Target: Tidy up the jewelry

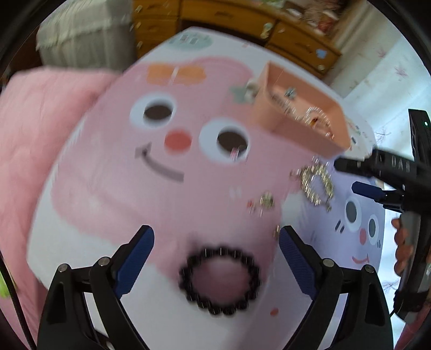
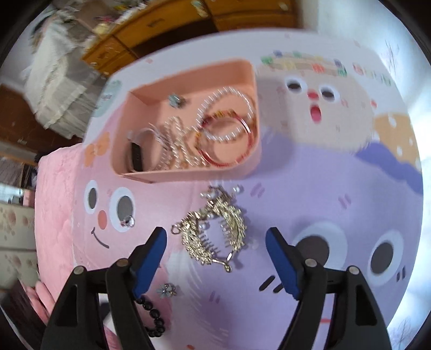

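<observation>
A black bead bracelet (image 1: pixel 219 280) lies on the cartoon-print mat, between the wide-open fingers of my left gripper (image 1: pixel 215 242); part of it shows in the right wrist view (image 2: pixel 155 317). A gold hair claw clip (image 2: pixel 215 231) lies on the mat between the open fingers of my right gripper (image 2: pixel 215 242); it also shows in the left wrist view (image 1: pixel 316 183). The peach tray (image 2: pixel 250 156) beyond holds a pearl bracelet (image 2: pixel 226 115), red bangles, a chain and a black band. The right gripper (image 1: pixel 358 177) appears at the left view's right edge.
A small flower earring (image 2: pixel 167 290) and a crystal ring (image 2: pixel 128 222) lie on the mat. Small gold pieces (image 1: pixel 265 202) lie near the clip. A pink quilt (image 1: pixel 40 161) borders the mat (image 1: pixel 107 202) on the left. Wooden drawers (image 1: pixel 215 16) stand behind.
</observation>
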Motion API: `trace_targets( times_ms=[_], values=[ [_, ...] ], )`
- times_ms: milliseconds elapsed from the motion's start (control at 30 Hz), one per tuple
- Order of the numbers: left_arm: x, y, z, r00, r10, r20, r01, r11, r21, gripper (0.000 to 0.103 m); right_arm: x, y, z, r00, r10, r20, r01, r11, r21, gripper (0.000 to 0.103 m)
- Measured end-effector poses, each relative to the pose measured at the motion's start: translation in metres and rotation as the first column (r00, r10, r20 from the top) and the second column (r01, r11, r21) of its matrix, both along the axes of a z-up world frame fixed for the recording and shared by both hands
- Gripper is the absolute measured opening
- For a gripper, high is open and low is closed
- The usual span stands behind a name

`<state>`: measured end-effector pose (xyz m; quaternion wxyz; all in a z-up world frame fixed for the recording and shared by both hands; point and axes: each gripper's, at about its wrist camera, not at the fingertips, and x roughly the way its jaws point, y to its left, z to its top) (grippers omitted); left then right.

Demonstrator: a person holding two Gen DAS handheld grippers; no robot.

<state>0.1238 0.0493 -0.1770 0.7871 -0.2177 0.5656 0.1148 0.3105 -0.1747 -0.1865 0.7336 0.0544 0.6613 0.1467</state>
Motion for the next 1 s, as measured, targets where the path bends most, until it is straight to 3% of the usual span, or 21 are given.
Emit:
trace_targets(
  times_ms=[167, 333, 567, 1000],
  values=[
    [-0.032, -0.011, -0.023, 0.994, 0.09, -0.068, -0.094, 0.994, -0.063, 0.093, 0.007, -0.004, -0.022, 0.976, -0.16, -0.149, 0.162, 0.987, 0.001, 0.088],
    [-0.049, -0.027, -0.038, 0.991, 0.091, -0.098, -0.093, 0.996, -0.017, 0.093, 0.007, -0.004, -0.038, 0.918, -0.306, -0.251, 0.311, 0.95, -0.024, 0.089],
    [-0.059, -0.038, -0.048, 0.992, 0.088, -0.089, -0.085, 0.996, 0.033, 0.094, 0.011, 0.011, -0.045, 0.907, -0.347, -0.237, 0.316, 0.935, -0.162, 0.09],
    [-0.054, -0.054, -0.05, 1.0, 0.004, -0.008, -0.003, 0.995, 0.099, 0.094, 0.025, 0.051, -0.047, 0.936, -0.312, -0.163, 0.255, 0.92, -0.298, 0.089]
  ],
)
